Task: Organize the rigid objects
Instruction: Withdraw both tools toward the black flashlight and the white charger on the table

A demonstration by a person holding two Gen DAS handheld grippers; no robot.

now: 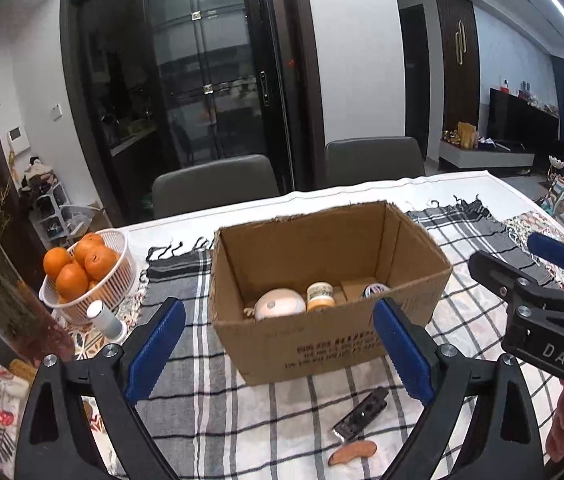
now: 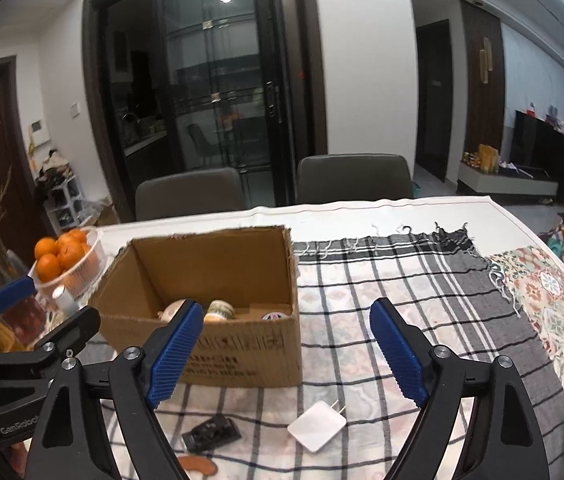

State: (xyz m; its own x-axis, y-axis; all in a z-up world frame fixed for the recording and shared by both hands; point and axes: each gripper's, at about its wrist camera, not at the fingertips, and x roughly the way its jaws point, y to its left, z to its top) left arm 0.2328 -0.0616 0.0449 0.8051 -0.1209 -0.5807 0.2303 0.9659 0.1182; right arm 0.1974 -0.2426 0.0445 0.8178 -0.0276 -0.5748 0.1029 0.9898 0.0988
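Both grippers hover wide open and empty over the checked cloth on the bench, the left gripper [image 1: 277,348] facing the open brown cardboard box [image 1: 322,320] and the right gripper [image 2: 288,352] just to its right. Waiting on the cloth near the bench's front edge are three loose items: a flat white square plug adapter [image 2: 317,425] with two metal prongs pointing toward the box, a small black rectangular gadget [image 2: 211,433] to its left, and a curved orange-brown piece [image 1: 353,453] closest to the front edge. The adapter looks light, stiff and smooth-sided, so a pinch across its flat faces or two opposite edges seems safest, clear of the prongs; lying flat, it may want to slide on the cloth. The black gadget looks hard and slim and would probably take a grip across its narrow width. Already inside the box sit a round cream-coloured object [image 1: 279,303], a small jar with a patterned label [image 1: 320,295] and a round tin [image 1: 376,289], so any drop should aim for the bare floor at the back. Off toward the left edge stand a white plastic basket of oranges [image 1: 81,272], a small white cylinder [image 1: 101,316] and a glass vase of dried flowers [image 1: 5,296], well apart from the loose items. The box's near wall is the main thing to clear.
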